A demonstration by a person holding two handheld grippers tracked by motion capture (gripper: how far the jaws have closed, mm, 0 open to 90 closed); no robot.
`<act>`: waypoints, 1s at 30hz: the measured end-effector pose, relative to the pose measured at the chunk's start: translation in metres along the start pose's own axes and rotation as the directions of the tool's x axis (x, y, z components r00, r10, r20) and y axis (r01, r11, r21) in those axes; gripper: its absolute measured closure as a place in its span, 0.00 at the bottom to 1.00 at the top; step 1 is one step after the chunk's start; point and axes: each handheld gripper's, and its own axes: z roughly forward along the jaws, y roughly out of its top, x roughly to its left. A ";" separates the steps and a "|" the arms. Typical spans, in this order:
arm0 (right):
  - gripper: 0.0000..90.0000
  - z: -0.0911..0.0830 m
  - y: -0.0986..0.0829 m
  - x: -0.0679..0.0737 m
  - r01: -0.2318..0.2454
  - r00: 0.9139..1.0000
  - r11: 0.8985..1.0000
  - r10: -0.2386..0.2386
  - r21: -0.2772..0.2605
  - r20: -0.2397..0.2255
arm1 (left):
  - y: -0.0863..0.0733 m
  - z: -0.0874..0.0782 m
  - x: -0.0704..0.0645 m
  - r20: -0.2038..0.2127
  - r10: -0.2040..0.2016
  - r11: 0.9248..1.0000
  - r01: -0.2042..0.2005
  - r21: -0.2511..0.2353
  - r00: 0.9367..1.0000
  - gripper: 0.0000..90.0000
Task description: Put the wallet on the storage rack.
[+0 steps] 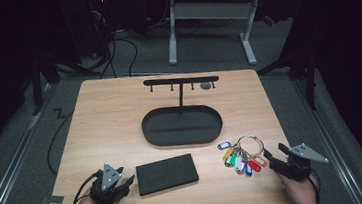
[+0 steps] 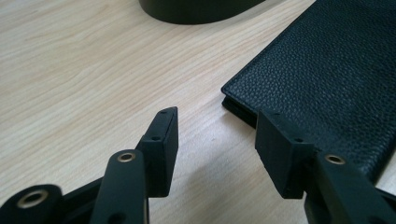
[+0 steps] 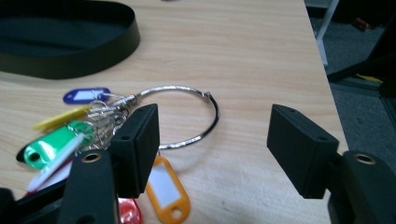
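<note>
In the high view, a wooden tabletop [image 1: 105, 119] carries a black oval tray [image 1: 182, 127] near its middle, with a thin black post rising from the tray's far side to a crossbar rack [image 1: 180, 81] fitted with small hooks. Nearer the person, a black wallet [image 1: 167, 173] lies flat, and to its right sits a key ring [image 1: 250, 144] of bare wire with a bunch of coloured tags [image 1: 238, 159] spread at its left. The left tongs [image 1: 124, 182] rest at the near left edge, just beside the wallet's left end, with a grey three-cornered plate on top; the right tongs [image 1: 274, 152] rest at the near right, just beside the tags, both sets standing open. In the left gripper view, the left tongs [image 2: 215, 133] hold nothing, their jaws spread wide over bare wood, with the right jaw overlapping the near corner of the pebbled black wallet [image 2: 322, 74], though whether it touches cannot be told; the curved wall of the tray [image 2: 196, 10] shows at the top. In the right gripper view, the right tongs [image 3: 215, 140] gape empty, the left jaw in front of the cluster of tags [image 3: 70, 140] in blue, yellow, green, white, red and orange, while the wire key ring [image 3: 187, 112] lies flat on the wood partly between the jaws; the tray [image 3: 70, 60] sits well beyond at the upper left, and the tabletop's edge drops to grey floor on the right.
</note>
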 end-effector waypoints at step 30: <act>0.44 0.007 0.011 -0.001 -0.082 0.994 0.996 0.083 0.023 -0.065 | -0.006 -0.005 -0.034 0.078 0.087 0.991 -0.094 0.090 0.993 0.92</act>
